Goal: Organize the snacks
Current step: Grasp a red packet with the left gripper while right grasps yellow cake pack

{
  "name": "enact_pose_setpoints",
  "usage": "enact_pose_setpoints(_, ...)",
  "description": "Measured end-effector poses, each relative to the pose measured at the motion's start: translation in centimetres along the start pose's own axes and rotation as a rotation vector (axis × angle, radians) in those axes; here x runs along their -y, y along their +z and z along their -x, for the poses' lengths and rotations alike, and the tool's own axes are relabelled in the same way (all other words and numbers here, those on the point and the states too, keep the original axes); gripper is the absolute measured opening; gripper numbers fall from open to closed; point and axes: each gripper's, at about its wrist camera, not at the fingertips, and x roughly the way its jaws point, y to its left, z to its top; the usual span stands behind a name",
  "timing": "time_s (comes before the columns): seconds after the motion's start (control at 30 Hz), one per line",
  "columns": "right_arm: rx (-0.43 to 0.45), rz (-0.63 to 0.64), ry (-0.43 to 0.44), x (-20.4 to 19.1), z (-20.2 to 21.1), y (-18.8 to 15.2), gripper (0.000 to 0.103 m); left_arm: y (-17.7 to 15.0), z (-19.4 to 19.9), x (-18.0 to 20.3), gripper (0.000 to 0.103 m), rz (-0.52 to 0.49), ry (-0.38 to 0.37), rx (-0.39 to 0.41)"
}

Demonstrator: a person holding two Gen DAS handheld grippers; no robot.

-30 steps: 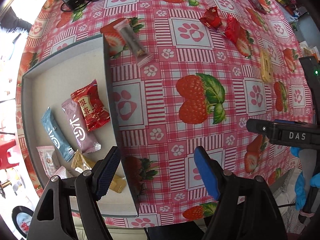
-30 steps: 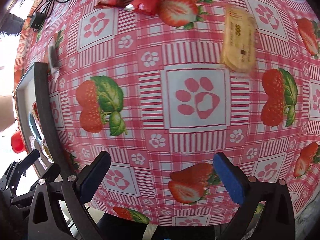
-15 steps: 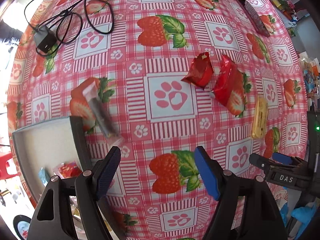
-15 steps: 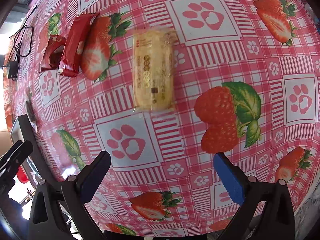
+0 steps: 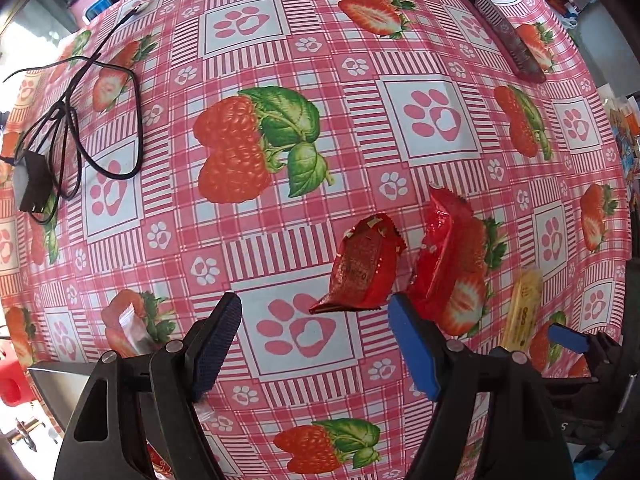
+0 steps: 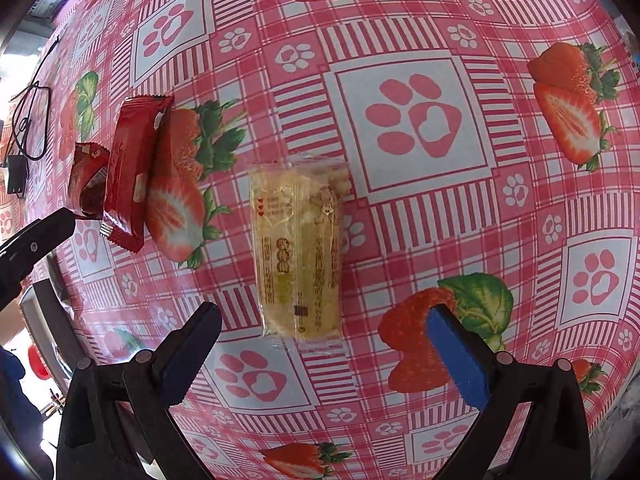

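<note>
left wrist view: the left gripper [image 5: 316,344] hangs with jaws apart and empty above the tablecloth [image 5: 280,128], the small red packet [image 5: 362,268] just ahead. right wrist view: the right gripper [image 6: 324,352] is spread wide, empty, with the yellow cake packet [image 6: 298,252] lying flat between and ahead of its fingers.

Bare cloth [image 6: 420,240] around yellow packet [image 6: 298,256], red packets [image 6: 128,168] leftward

The left gripper [image 5: 316,344] points straight down, its jaws spread wide with nothing between them. The right gripper [image 6: 326,354] also points down, jaws wide apart and gripping nothing.
</note>
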Motion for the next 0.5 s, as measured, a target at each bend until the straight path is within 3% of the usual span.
enact_pose_setpoints(0.17, 0.009, 0.026, -0.037, -2.3, -1.2, 2.2, 0.103, 1.5, -1.4, 0.6, 0.079, -0.021, 0.028, -0.017)
enact_pose_setpoints(0.37, 0.033, 0.054, -0.081, -3.7, -2.7, 2.3, 0.103, 3.2, -3.3, 2.5, 0.079, -0.038, 0.076, -0.005)
enact_pose_setpoints(0.43, 0.033, 0.054, -0.085, -3.7, -2.8, 2.6, 0.103, 3.4, -3.1, 2.8, 0.072, -0.038, 0.060, 0.005)
enact_pose_setpoints(0.5, 0.025, 0.053, -0.085, -3.4, -2.7, 3.0, 0.103, 3.6, -2.8, 3.2, 0.055, -0.048, 0.052, 0.014)
